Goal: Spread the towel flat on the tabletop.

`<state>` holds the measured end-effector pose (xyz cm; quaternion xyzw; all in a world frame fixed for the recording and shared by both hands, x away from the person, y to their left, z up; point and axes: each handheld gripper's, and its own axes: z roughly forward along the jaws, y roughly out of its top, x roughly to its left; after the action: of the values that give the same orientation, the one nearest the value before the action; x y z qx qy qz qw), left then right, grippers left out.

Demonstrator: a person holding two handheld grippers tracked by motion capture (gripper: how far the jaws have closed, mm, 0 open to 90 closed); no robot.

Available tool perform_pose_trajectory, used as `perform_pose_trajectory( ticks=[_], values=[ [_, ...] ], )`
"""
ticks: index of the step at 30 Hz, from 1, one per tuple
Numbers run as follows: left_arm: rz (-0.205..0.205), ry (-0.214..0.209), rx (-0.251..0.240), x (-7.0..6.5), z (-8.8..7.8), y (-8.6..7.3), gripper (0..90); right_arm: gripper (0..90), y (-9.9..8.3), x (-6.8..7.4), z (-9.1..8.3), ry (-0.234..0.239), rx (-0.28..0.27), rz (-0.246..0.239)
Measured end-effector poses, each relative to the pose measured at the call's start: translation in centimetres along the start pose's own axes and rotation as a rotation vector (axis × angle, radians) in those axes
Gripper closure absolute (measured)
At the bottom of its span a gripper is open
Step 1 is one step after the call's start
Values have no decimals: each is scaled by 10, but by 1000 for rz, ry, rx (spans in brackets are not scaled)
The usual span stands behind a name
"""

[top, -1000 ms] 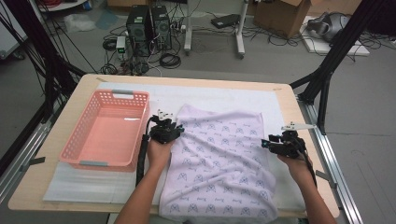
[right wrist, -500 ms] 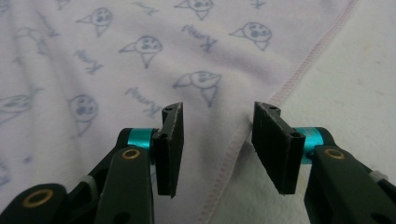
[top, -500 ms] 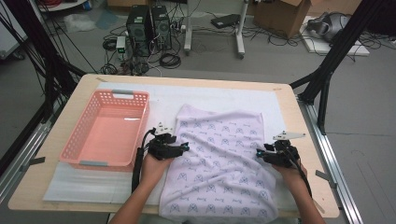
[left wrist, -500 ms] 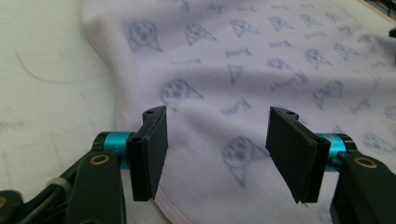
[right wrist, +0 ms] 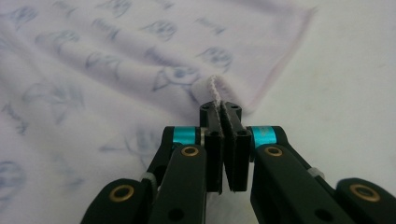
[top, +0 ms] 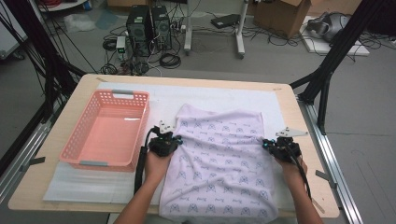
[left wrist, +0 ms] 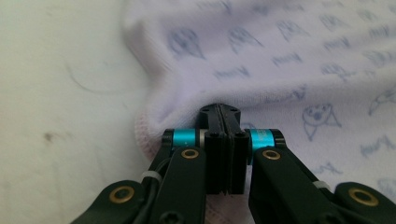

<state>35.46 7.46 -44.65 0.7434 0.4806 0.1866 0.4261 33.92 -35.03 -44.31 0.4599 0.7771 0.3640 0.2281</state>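
Note:
A pale lilac cloth (top: 219,158) with a small blue print lies spread on the white mat (top: 219,95), its near end hanging over the table's front edge. My left gripper (top: 174,139) is at the cloth's left edge and my right gripper (top: 264,143) at its right edge. In the left gripper view the jaws (left wrist: 220,109) have just been closing and now pinch a bunched fold of the cloth (left wrist: 280,56). In the right gripper view the jaws (right wrist: 220,108) have likewise just been closing and hold a raised pinch of the cloth's hem (right wrist: 214,91).
A pink plastic basket (top: 77,130) with nothing in it stands on the mat to the left of the cloth, close to my left hand. The wooden table (top: 308,140) ends just right of my right hand. Cables and computer cases sit on the floor beyond.
My left hand has slid a little nearer along the cloth's left edge. Both grippers have lowered onto the cloth edges, which now pucker at the jaws.

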Motion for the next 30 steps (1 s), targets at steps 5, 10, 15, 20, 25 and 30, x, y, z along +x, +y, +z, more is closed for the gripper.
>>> perform_pose_trajectory(
  ticks=[5, 10, 15, 20, 25, 30],
  values=[
    [-26, 6, -38, 8, 9, 10, 881, 880, 8, -12, 6, -49, -52, 54],
    [-23, -55, -36, 6, 0, 9, 570, 796, 10, -11, 5, -28, -56, 91],
    [39, -98, -51, -6, -15, -3, 463, 693, 5, -9, -14, 6, -85, 109],
    [43, -113, -36, -8, -29, -24, 420, 648, -9, -2, -36, 56, -88, 112],
    [25, -127, -54, -11, -53, -41, 416, 629, -23, 6, -56, 64, -89, 95],
    [32, -117, -59, -14, -78, -56, 416, 622, -32, 11, -82, 48, -137, 102]
  ],
)
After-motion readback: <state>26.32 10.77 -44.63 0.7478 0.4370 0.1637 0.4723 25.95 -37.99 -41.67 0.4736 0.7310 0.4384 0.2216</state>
